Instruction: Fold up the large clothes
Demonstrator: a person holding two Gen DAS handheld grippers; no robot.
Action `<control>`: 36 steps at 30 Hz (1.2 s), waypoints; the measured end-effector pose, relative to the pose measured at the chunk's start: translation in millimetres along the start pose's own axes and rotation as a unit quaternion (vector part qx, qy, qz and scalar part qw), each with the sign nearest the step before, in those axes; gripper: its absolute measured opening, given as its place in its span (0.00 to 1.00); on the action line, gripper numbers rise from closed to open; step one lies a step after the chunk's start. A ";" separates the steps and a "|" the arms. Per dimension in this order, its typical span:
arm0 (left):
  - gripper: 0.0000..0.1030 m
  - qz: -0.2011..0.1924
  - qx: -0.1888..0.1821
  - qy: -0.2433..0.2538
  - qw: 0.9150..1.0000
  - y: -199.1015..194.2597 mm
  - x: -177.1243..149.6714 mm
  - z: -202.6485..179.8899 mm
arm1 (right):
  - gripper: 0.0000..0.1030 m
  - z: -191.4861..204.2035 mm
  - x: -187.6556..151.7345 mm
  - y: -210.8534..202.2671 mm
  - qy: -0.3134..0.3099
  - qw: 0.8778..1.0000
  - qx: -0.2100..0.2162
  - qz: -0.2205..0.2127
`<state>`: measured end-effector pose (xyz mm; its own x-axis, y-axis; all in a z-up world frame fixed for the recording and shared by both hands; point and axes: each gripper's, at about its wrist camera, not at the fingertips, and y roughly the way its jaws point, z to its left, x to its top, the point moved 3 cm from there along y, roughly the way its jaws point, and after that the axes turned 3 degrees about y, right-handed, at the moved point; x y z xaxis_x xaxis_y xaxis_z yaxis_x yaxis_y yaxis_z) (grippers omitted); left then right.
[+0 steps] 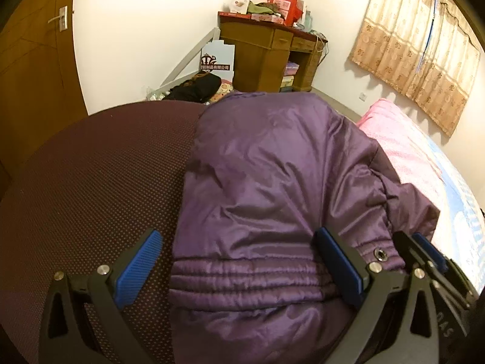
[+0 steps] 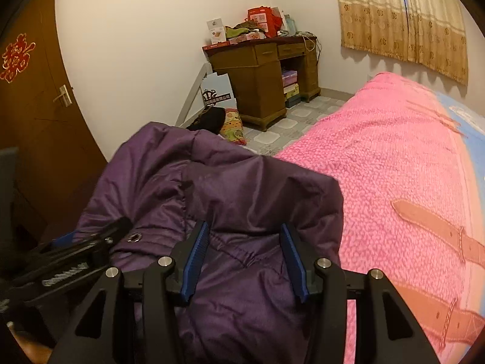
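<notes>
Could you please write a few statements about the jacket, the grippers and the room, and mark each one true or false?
1. The jacket is purple. True.
2. The left gripper is clamped shut on the jacket's hem. False: its fingers stand wide apart, one over the dotted dark surface, one over the jacket.
3. A pink blanket lies to the right of the jacket. True.
4. The wooden desk has a bare top. False: boxes and a red bag are piled on it.
5. The right gripper has jacket fabric between its fingers. True.
</notes>
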<state>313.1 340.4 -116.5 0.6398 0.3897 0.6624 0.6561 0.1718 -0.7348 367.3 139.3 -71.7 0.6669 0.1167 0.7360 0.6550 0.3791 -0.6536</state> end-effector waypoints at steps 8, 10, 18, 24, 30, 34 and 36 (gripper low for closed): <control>1.00 -0.033 0.018 0.027 0.999 -20.9 -10.6 -3.3 | 0.54 0.1 -13.6 -18.2 0.013 0.999 -0.012 -0.041; 1.00 -0.043 0.022 0.032 0.998 -28.6 -15.4 -3.4 | 0.62 0.1 -21.6 -31.2 0.020 0.998 -0.018 -0.054; 1.00 -0.067 0.019 0.033 0.997 -76.7 -49.5 5.9 | 0.81 -18.8 -53.8 -80.6 0.112 0.992 0.024 -0.043; 1.00 -0.066 0.014 0.060 0.996 -109.5 -58.0 10.3 | 0.81 -5.2 -63.2 -109.1 0.088 0.995 0.010 -0.044; 1.00 -0.055 -0.002 0.072 0.996 -134.5 -74.5 9.3 | 0.81 3.6 -80.7 -141.3 0.066 0.997 -0.012 -0.049; 1.00 -0.057 -0.014 0.076 0.995 -153.5 -85.2 -0.8 | 0.81 2.3 -91.6 -161.5 0.073 0.996 -0.020 -0.056; 1.00 -0.076 -0.008 0.074 0.994 -166.9 -87.5 -3.9 | 0.81 -0.3 -93.5 -175.3 0.079 0.995 -0.018 -0.064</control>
<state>149.2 274.1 -51.3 0.5844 0.2234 0.7801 0.7547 0.2035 -0.6237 190.2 61.7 -26.0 0.6227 -0.0776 0.7786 0.7489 0.3474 -0.5643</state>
